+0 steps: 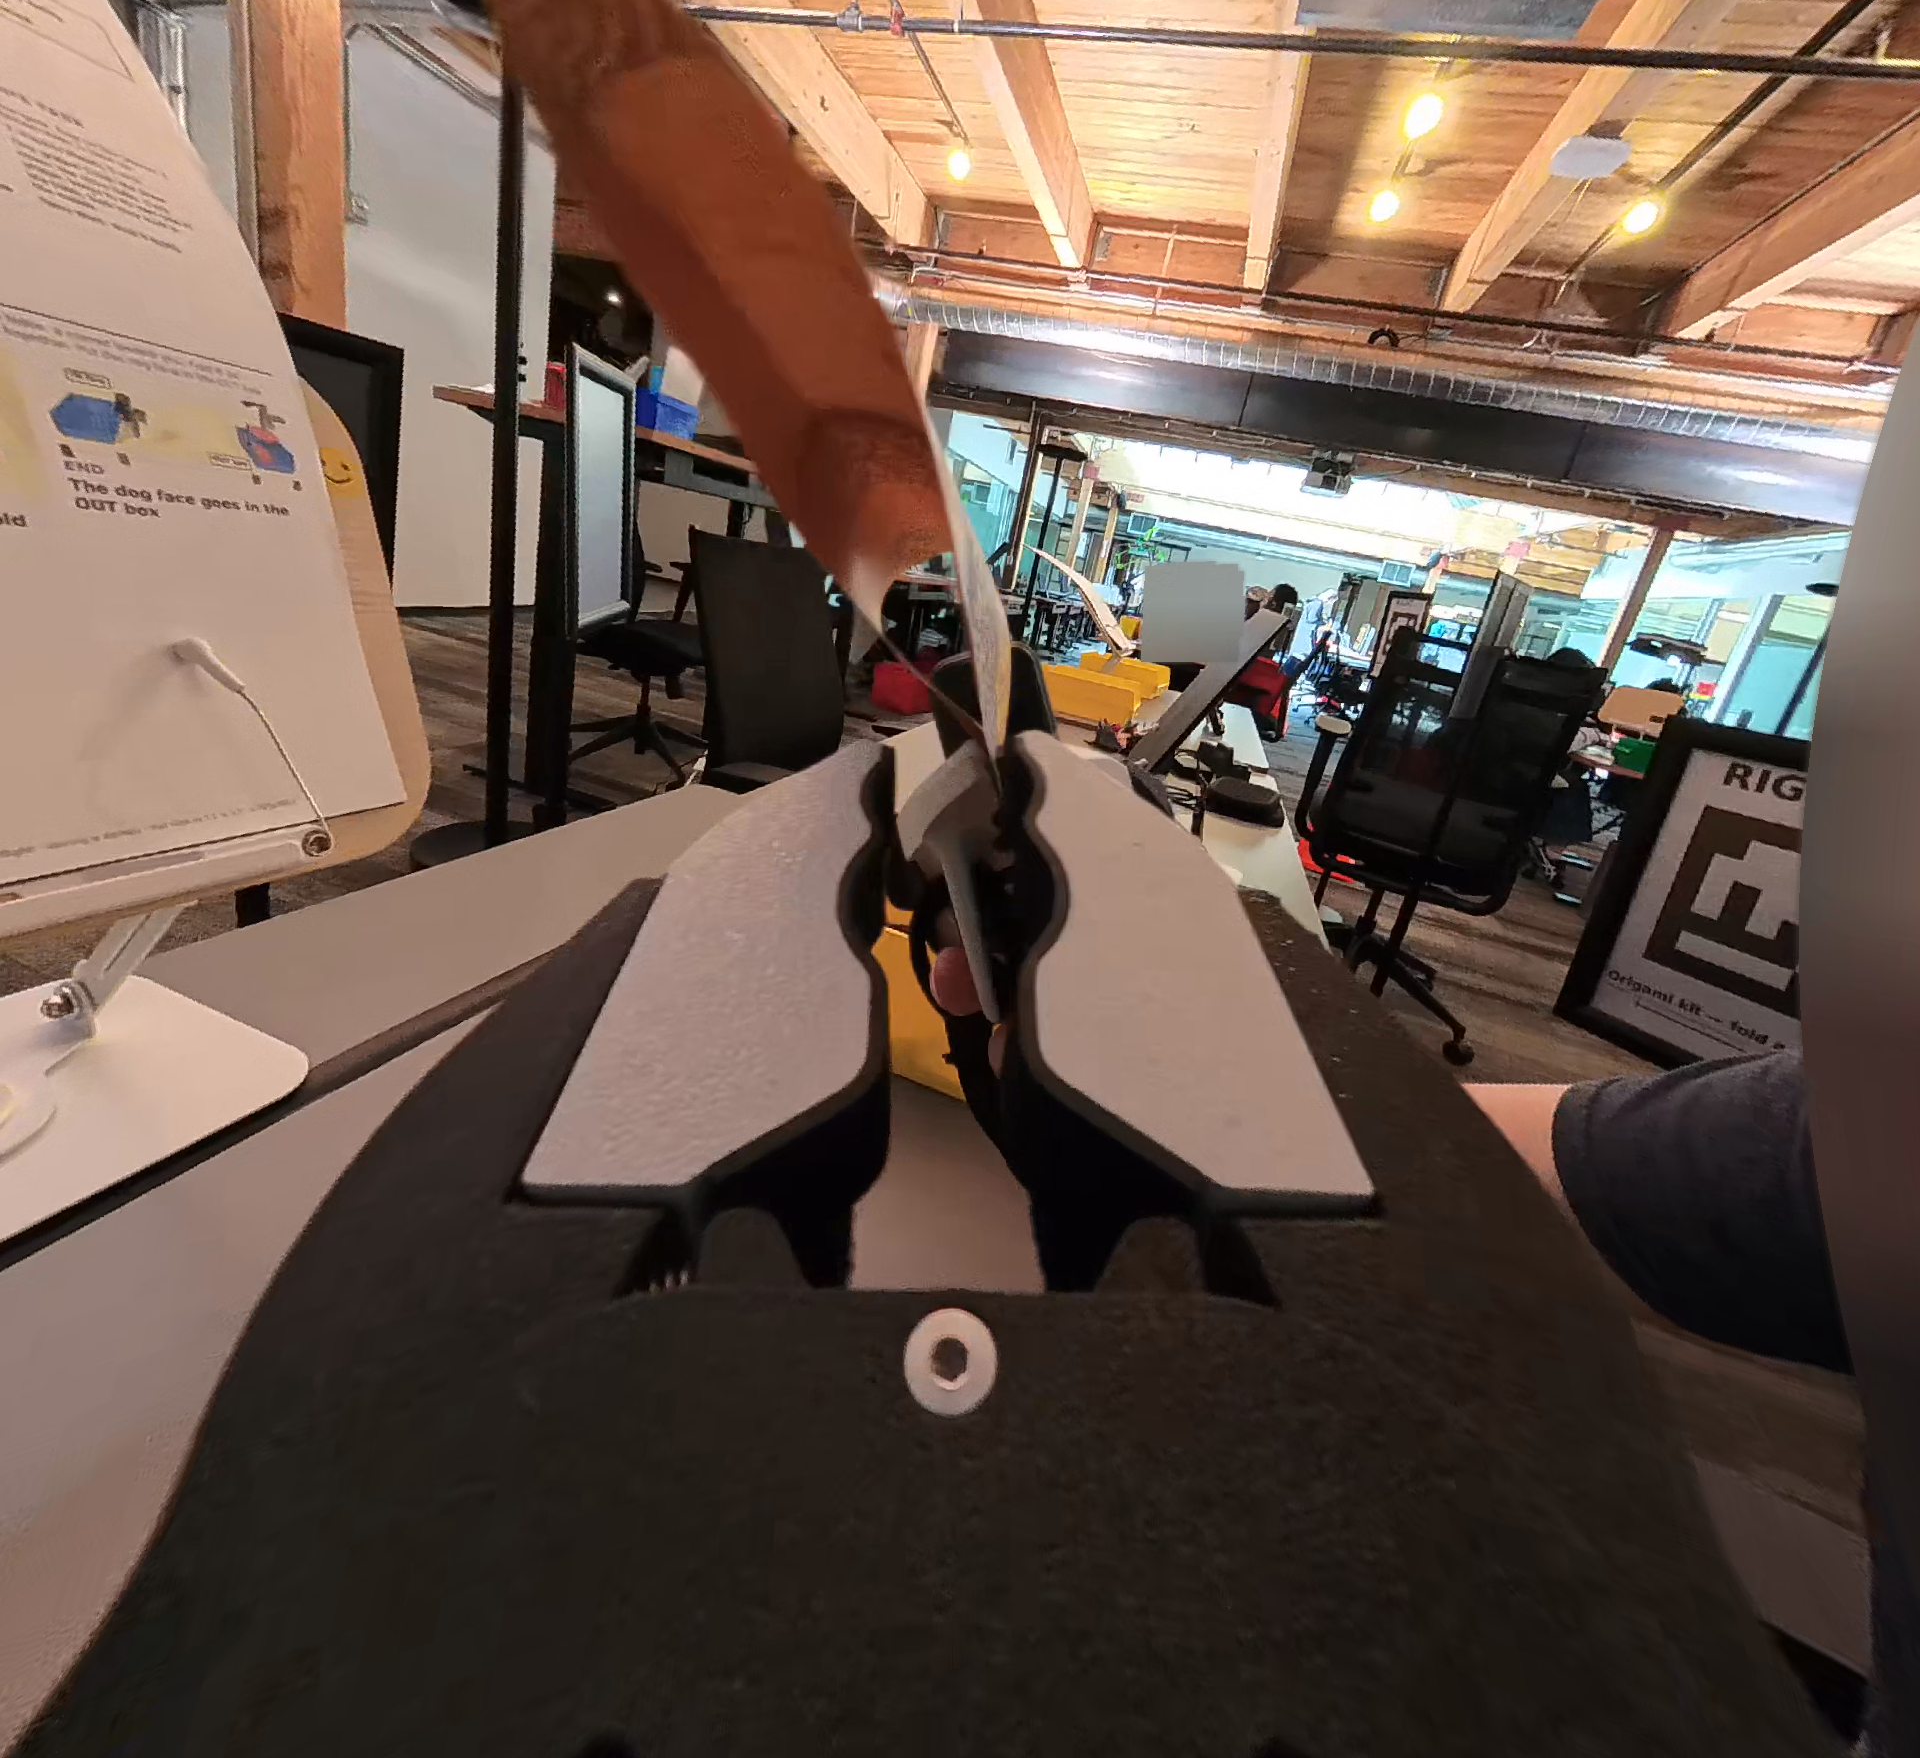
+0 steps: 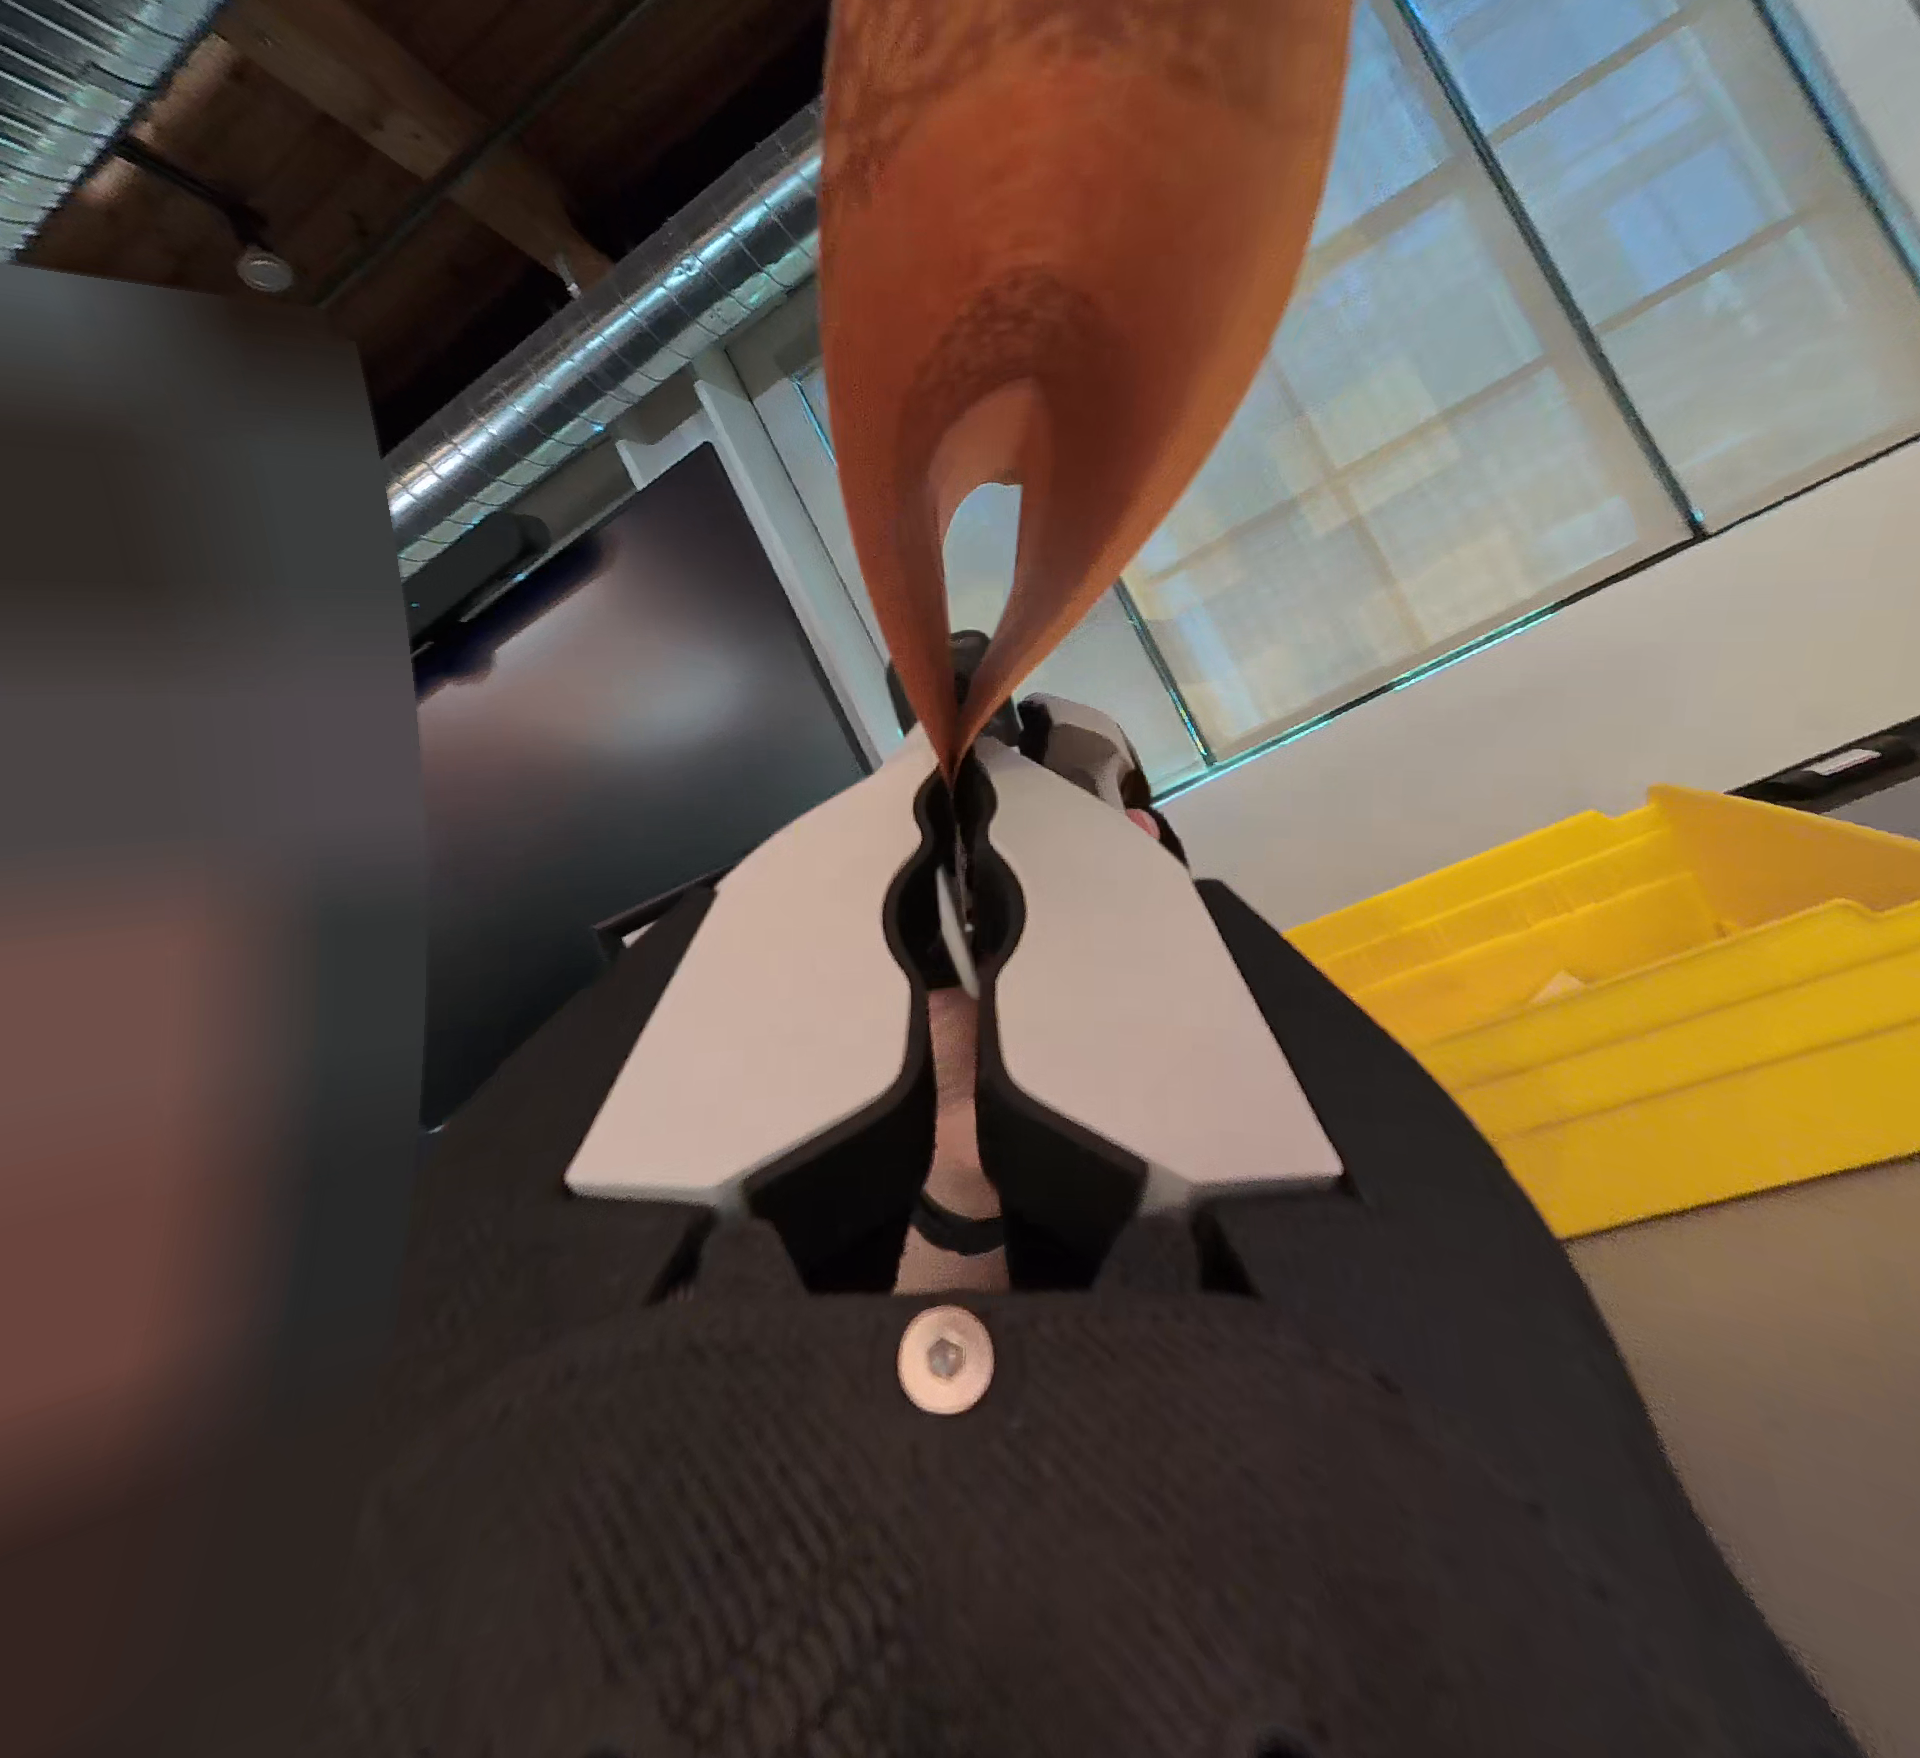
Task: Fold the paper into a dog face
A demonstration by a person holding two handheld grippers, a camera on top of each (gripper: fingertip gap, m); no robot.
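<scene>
The brown paper [image 1: 707, 254] is held up in the air between both grippers. In the left wrist view it curves up and left from my left gripper [image 1: 987, 763], which is shut on its lower corner; a black printed tip shows at its top end. In the right wrist view the paper [image 2: 1081, 150] rises from my right gripper [image 2: 951, 768], which is shut on a pinched, doubled corner that opens into a loop above the jaws. The other gripper's white and black fingers [image 2: 1070, 742] show just behind that pinch, very close.
A white instruction sheet on a stand [image 1: 156, 461] sits at the left on the grey table [image 1: 364, 960]. A yellow bin [image 2: 1621, 1002] lies to the right. A framed marker sign [image 1: 1704, 887] stands at the right. A person's sleeve [image 1: 1683, 1199] is near.
</scene>
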